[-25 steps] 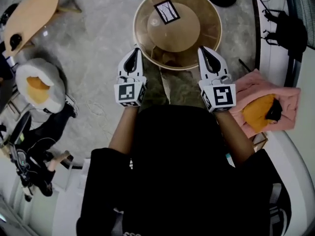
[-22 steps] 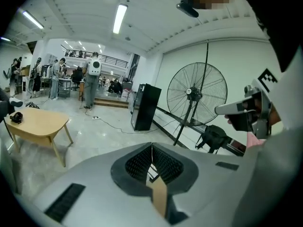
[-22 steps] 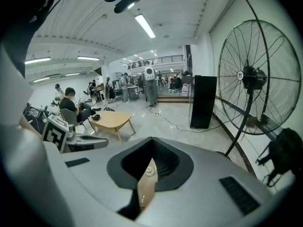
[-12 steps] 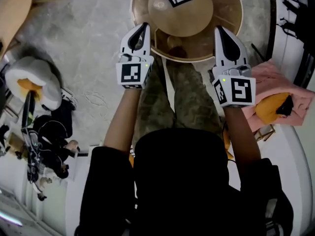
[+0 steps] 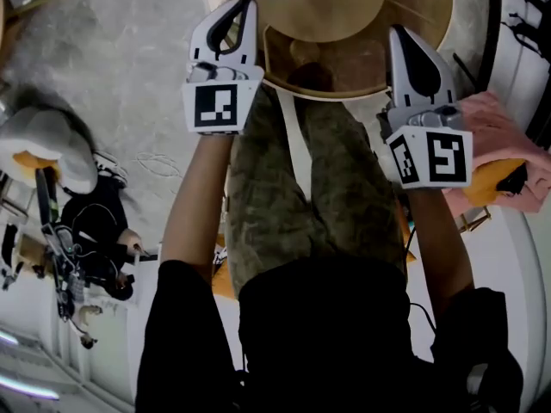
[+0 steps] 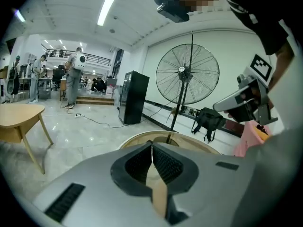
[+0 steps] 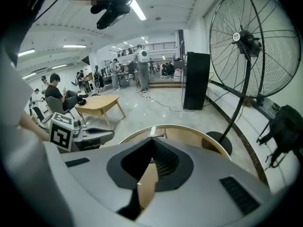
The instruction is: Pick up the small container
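Observation:
A round two-tier wooden table (image 5: 413,54) lies at the top edge of the head view, its upper disc (image 5: 318,3) cut off by the frame. On the lower tier sits a small round brownish thing (image 5: 303,52), too dim to identify as the small container. My left gripper (image 5: 247,3) reaches over the table's left rim, jaws shut and empty. My right gripper (image 5: 398,33) is level with it at the right rim, also shut with nothing held. In the left gripper view the shut left gripper (image 6: 152,148) points at the table (image 6: 194,143). The right gripper (image 7: 152,141) looks the same over the table (image 7: 189,131).
A pink cloth (image 5: 504,127) with an orange thing lies to the right. A white and orange cushion (image 5: 47,149) and bags are on the floor at left. Beyond the table stand a large fan (image 6: 187,71), a black cabinet (image 6: 132,97) and a wooden side table (image 6: 19,115). People stand far back.
Both grippers have risen and moved forward to the table's rim. The head camera has tilted down, so the table has slid to the top edge of the view.

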A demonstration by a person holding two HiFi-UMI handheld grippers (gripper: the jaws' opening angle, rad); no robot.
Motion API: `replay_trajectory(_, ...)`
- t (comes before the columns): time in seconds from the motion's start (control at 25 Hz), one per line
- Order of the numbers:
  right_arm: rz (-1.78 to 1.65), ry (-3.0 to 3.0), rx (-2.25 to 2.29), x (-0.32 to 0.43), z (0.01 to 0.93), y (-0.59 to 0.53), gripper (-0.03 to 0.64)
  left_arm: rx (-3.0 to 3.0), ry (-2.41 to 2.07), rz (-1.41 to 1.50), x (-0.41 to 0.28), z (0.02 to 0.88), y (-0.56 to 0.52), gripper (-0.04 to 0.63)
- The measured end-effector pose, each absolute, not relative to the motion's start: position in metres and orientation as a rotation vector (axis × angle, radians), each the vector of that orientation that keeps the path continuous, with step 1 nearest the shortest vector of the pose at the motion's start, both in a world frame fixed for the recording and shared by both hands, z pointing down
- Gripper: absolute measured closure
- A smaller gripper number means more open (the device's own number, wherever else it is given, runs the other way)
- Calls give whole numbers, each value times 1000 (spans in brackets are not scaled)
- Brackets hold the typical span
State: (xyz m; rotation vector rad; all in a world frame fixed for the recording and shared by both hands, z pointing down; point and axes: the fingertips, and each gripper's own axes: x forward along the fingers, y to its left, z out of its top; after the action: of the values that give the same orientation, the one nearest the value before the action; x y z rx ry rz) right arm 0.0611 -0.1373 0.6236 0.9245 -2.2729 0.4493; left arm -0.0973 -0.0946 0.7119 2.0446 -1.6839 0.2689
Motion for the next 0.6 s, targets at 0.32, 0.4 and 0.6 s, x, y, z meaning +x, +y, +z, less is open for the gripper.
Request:
replay_trajectory(0.32, 496, -2277, 917, 47, 639, -133, 595, 2111, -1652, 236, -90, 719, -103, 572)
replay_trajectory(0.4, 499, -2280, 919, 46, 641, -136, 595, 2124, -1656, 257, -87, 719, -105, 410)
replay_trajectory(0.6, 503, -2271, 917, 50, 651, -138, 595, 2103, -1634, 309, -80, 734, -100, 249)
